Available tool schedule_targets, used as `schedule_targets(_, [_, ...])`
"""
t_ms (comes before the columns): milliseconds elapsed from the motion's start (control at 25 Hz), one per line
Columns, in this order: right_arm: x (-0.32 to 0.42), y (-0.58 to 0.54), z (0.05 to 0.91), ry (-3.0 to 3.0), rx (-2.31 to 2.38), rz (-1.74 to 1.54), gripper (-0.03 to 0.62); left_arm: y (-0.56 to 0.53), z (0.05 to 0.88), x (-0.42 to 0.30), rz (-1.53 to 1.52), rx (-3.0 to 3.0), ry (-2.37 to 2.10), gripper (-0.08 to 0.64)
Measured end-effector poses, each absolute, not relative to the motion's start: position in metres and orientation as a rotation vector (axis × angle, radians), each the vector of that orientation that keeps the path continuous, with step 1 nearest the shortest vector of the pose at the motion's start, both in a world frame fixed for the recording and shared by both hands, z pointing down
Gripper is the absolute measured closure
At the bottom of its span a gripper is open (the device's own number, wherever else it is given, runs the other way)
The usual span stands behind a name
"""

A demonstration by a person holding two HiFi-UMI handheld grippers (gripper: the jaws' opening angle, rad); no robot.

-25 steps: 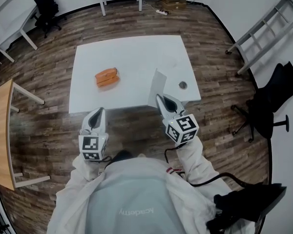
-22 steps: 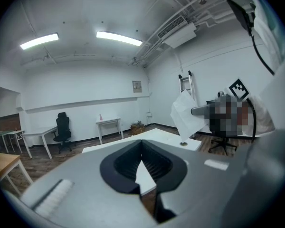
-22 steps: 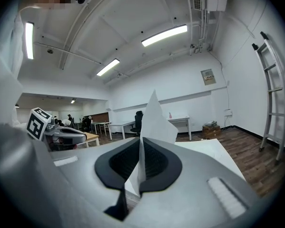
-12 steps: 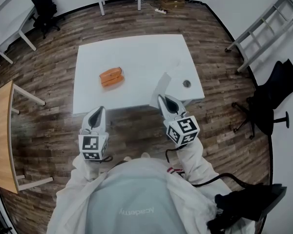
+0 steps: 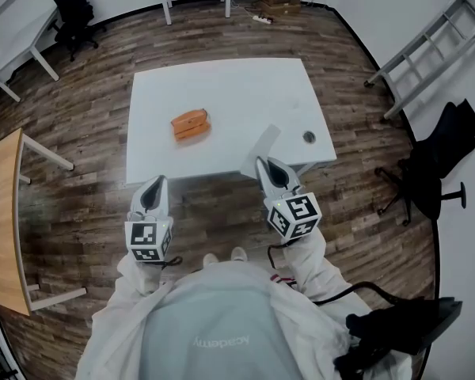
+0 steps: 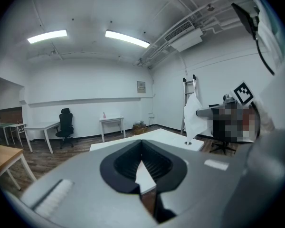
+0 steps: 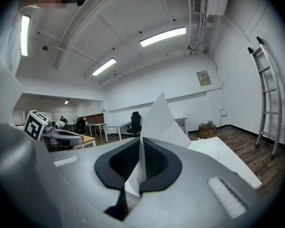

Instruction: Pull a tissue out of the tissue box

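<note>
An orange tissue box [image 5: 191, 123] lies on the white table [image 5: 237, 85], left of its middle. My right gripper [image 5: 263, 163] hovers at the table's near edge, shut on a white tissue [image 5: 263, 142] that stands up from its jaws. In the right gripper view the tissue [image 7: 162, 120] rises as a pointed sheet from between the closed pads of the right gripper [image 7: 141, 148]. My left gripper [image 5: 158, 180] is just short of the table's near edge, well apart from the box. Its jaws meet with nothing between them in the left gripper view [image 6: 141, 152]. That view also shows the hanging tissue [image 6: 192, 117].
A small round grommet [image 5: 309, 137] sits near the table's right front corner. A wooden table [image 5: 0, 212] stands at the left, a black chair [image 5: 435, 169] and a ladder [image 5: 427, 50] at the right, an office chair [image 5: 73, 6] at the far left.
Both grippers have drifted slightly to the left relative to the table. The tissue stays in the right gripper's jaws. The box has not moved on the table.
</note>
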State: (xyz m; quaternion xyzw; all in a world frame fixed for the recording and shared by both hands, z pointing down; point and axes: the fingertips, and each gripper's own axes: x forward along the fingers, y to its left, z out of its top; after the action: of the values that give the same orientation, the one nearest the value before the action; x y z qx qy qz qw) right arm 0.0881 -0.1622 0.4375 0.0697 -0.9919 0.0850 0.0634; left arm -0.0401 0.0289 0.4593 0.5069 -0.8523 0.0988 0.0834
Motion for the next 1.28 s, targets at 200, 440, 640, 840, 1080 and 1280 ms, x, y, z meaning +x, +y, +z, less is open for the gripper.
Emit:
schedule_targets(200, [0.083,-0.157,0.437,-3.003,0.243,0.290,0.591,0.038,0.464,-0.047,0.288,1.505,-2.537,0.560])
schedule_targets(440, [0.080,-0.155,0.434,-3.006,0.297,0.224,0.592,0.040,0.457,-0.052,0.267,1.504,-2.564,0.560])
schedule_targets(640, [0.081,-0.152,0.438,-2.991,0.293,0.243,0.592,0.041,0.459,-0.052,0.239,1.496,-2.568,0.560])
schedule_targets(840, [0.073,-0.151,0.441,-2.984,0.304,0.265,0.592,0.042,0.458,-0.063,0.207,1.496,-2.573,0.560])
schedule_targets(1080, [0.061,-0.160,0.432,-2.984,0.306,0.296,0.591,0.032,0.453,-0.077,0.116,1.438,-2.581,0.560])
schedule_targets(1280, [0.058,-0.165,0.417,-3.009,0.309,0.279,0.591,0.016,0.438,-0.076,0.102,1.482,-2.592,0.560])
